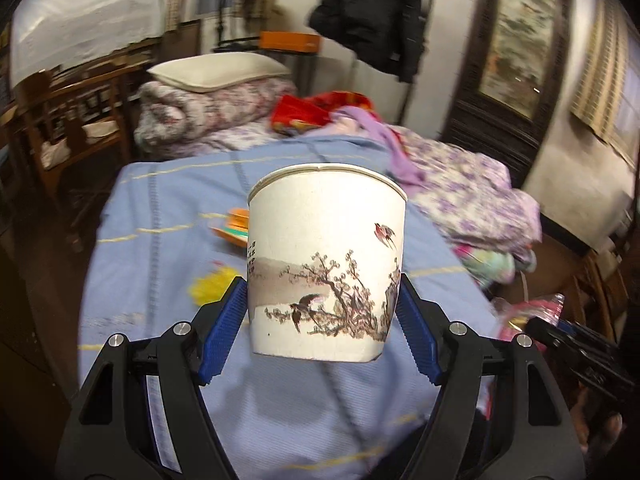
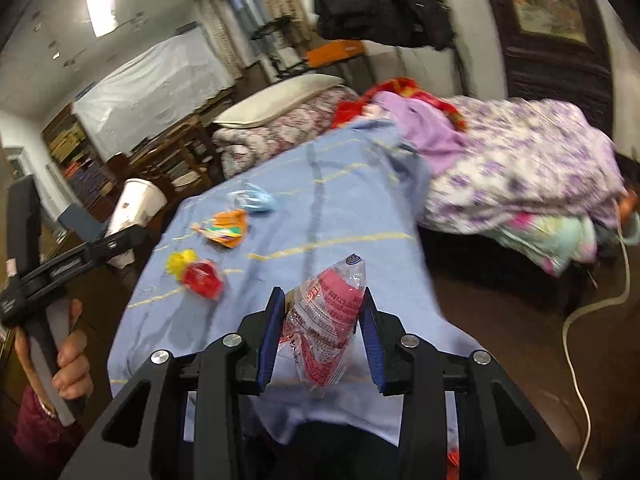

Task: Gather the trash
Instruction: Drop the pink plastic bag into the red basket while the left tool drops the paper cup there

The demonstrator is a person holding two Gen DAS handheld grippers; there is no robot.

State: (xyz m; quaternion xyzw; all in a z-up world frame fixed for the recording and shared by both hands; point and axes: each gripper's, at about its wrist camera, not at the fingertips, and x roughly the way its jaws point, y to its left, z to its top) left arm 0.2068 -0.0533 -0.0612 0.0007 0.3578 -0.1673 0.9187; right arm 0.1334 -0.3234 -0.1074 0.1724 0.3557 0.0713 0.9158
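Above the bed (image 1: 168, 208), covered by a blue sheet, both claws carry trash. Left claw (image 1: 322, 312): jaws partly open, blue pads pressing both sides of an upright paper cup (image 1: 326, 256) printed with birds and branches; the cup is held clear of the sheet. Right claw (image 2: 320, 336): jaws narrowly spaced, pads clamped on a crumpled clear plastic bottle (image 2: 326, 320) with a red label, cap end pointing away from the camera. On the sheet lie an orange wrapper (image 2: 226, 228), a yellow scrap (image 2: 180, 262), a red wrapper (image 2: 204, 278) and a pale blue item (image 2: 254, 200). A hand (image 2: 70, 360) grips the left tool's handle.
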